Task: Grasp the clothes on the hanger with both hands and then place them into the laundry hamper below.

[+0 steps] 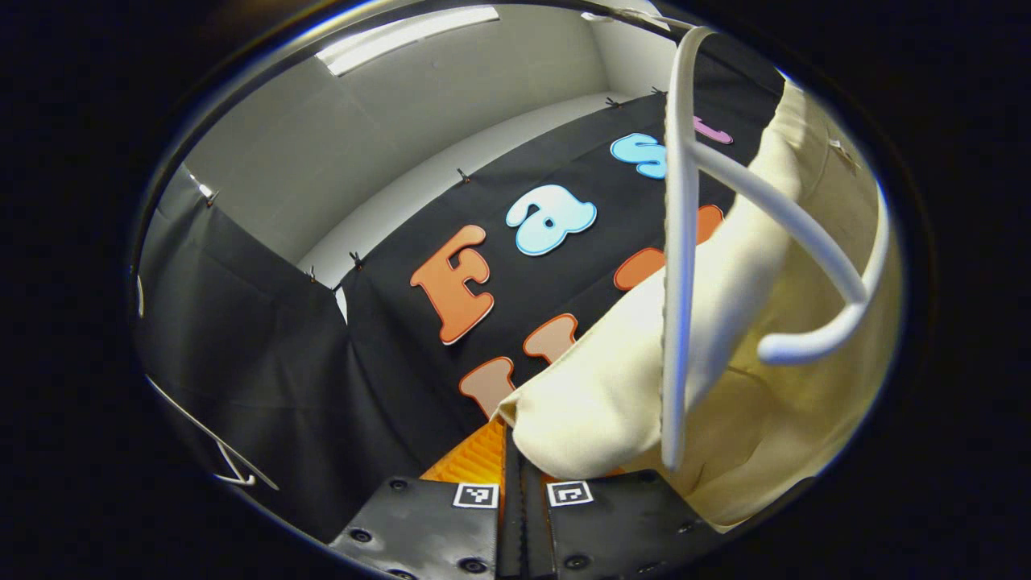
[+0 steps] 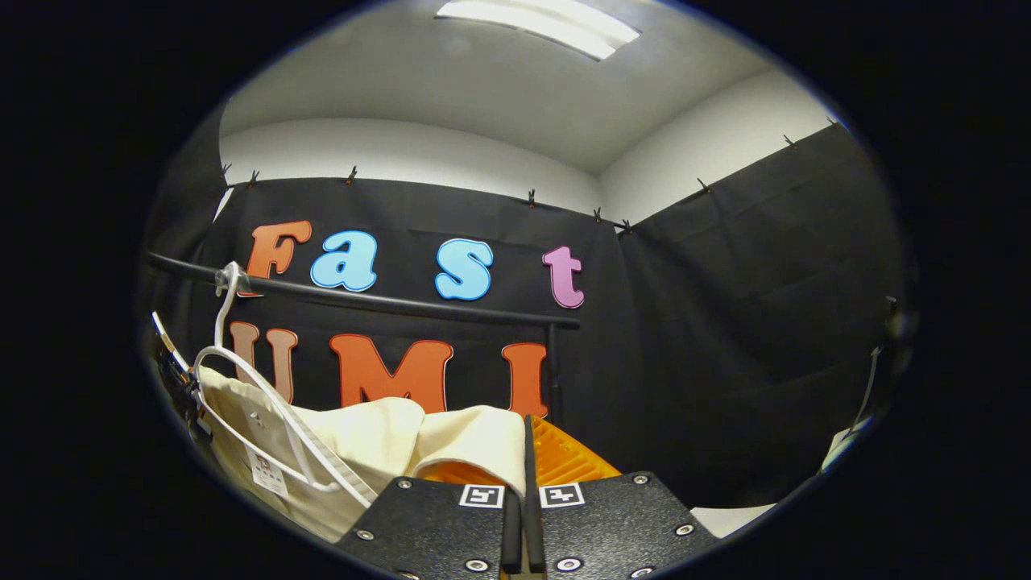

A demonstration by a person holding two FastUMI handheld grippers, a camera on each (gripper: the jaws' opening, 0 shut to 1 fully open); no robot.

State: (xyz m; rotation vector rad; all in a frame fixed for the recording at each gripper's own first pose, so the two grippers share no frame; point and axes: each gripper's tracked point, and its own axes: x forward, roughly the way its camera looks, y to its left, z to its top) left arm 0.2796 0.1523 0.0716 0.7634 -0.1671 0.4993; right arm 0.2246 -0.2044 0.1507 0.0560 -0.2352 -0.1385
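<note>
— How do the two grippers stand?
— The left gripper [image 1: 515, 463] has its fingers drawn together to a thin slit, pinching the edge of the cream garment [image 1: 612, 403]. The right gripper [image 2: 523, 471] is likewise nearly closed, with a fold of the same cloth [image 2: 475, 439] caught between its fingers.
— Where is the garment?
— Draped on one white plastic hanger [image 1: 681, 266], whose hook [image 2: 225, 298] sits on one black rail [image 2: 362, 302].
— Anything unclear?
— In the right gripper view, the garment's lower part is cut off, and its sewn-in label [image 2: 268, 475] is too small to read.
</note>
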